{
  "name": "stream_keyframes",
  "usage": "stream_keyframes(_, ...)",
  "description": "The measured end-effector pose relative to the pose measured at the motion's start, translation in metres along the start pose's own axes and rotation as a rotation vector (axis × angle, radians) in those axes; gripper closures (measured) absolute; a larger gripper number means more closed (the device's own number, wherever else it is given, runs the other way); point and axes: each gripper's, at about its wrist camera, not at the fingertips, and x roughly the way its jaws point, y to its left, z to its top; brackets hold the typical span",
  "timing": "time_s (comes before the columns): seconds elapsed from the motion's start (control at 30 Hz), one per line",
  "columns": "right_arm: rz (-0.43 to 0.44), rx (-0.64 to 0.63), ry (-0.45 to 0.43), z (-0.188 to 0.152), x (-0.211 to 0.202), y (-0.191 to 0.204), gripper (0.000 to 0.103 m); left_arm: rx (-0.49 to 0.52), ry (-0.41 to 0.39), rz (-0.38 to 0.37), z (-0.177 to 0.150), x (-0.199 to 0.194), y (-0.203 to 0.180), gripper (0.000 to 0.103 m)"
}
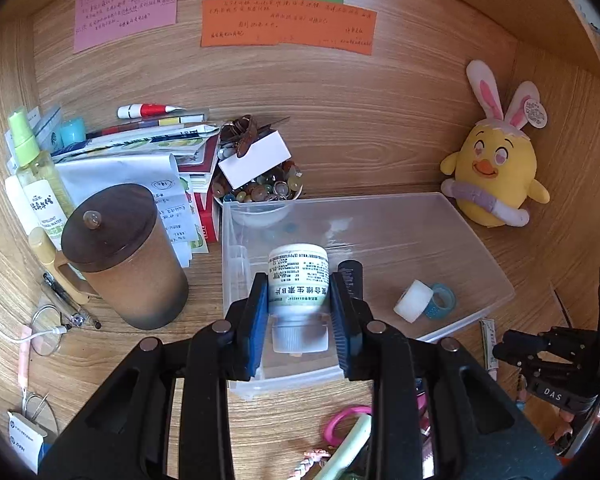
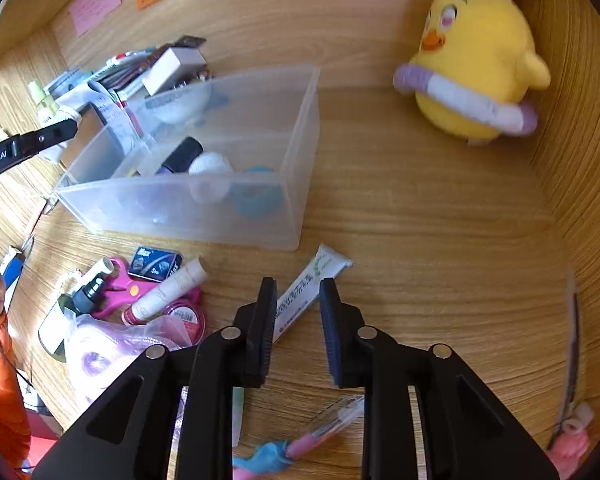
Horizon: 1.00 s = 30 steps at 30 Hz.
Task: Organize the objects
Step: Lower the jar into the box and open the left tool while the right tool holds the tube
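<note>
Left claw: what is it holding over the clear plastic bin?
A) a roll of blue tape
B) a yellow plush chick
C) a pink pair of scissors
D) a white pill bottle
D: the left claw is shut on the white pill bottle, held above the clear plastic bin.

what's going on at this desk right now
A person with a gripper in each hand is sorting desk clutter into a clear plastic bin. The left gripper is clamped on a white pill bottle, held over the bin, which already holds two tape rolls and a dark tube. The right gripper is open and empty, just above a white ointment tube lying on the desk.
</note>
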Motion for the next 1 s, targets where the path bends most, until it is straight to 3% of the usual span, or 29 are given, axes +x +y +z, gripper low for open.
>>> stream_keyframes(0.2, -0.036, -0.025, 0.008, -0.004, 0.014, 0.006, 0.059, 0.017, 0.061, 0.034, 0.005, 0.028, 0.002, 0.074)
stream_keyframes(0.3, -0.049, -0.046, -0.004, -0.008, 0.013, 0.008, 0.059, 0.025, 0.103, 0.027, 0.004, 0.041, 0.001, 0.074)
stream_keyframes(0.43, -0.085, -0.044, -0.016, -0.011, 0.012, 0.003, 0.086, 0.040, 0.143, 0.032, 0.001, 0.055, -0.001, 0.074)
stream_keyframes(0.47, -0.080, -0.036, -0.017, -0.012, 0.011, 0.000, 0.088, 0.040, 0.151, 0.028, -0.001, 0.058, -0.001, 0.074)
stream_keyframes(0.67, -0.082, 0.000, -0.032, -0.017, 0.006, -0.013, 0.088, 0.043, 0.148, 0.011, -0.004, 0.050, -0.002, 0.073)
stream_keyframes(0.73, -0.086, 0.008, -0.052, -0.015, 0.000, -0.017, 0.088, 0.046, 0.136, 0.010, -0.004, 0.045, -0.003, 0.068)
stream_keyframes(0.8, -0.088, 0.013, -0.081, -0.012, -0.010, -0.019, 0.088, 0.047, 0.115, 0.013, -0.005, 0.035, -0.002, 0.056)
stream_keyframes(1.0, -0.081, 0.009, -0.191, 0.007, -0.046, -0.016, 0.088, 0.058, 0.052, 0.029, -0.014, 0.001, 0.000, 0.041)
